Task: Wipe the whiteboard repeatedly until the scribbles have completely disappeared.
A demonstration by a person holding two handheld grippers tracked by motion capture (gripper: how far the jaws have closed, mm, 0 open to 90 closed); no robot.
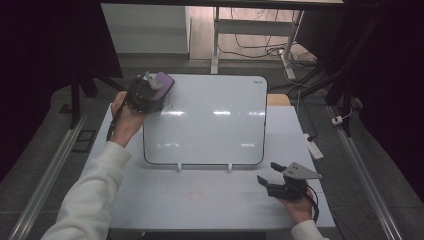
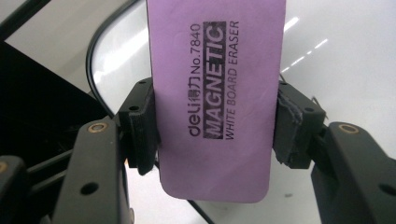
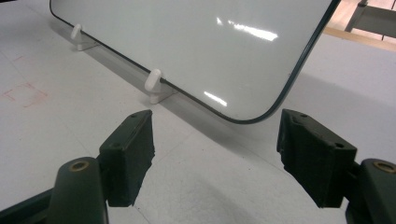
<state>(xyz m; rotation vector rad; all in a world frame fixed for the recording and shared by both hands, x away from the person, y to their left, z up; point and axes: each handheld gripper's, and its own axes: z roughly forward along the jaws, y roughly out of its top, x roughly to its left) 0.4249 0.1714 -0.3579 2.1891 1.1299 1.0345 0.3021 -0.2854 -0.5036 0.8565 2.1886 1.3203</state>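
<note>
We see the left hand-held gripper [image 1: 151, 89] pinching the purple magnetic eraser [image 2: 217, 100] at the whiteboard [image 1: 210, 120]'s marked corner, faint strokes left to wipe, while the right hand-held gripper [image 1: 272, 180] rests spread.

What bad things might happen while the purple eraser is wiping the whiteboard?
The whiteboard only leans on two small white pegs, so a hard push by the left tongs might tip or slide it. The purple eraser is pinched by its edges, so it might twist loose.
</note>
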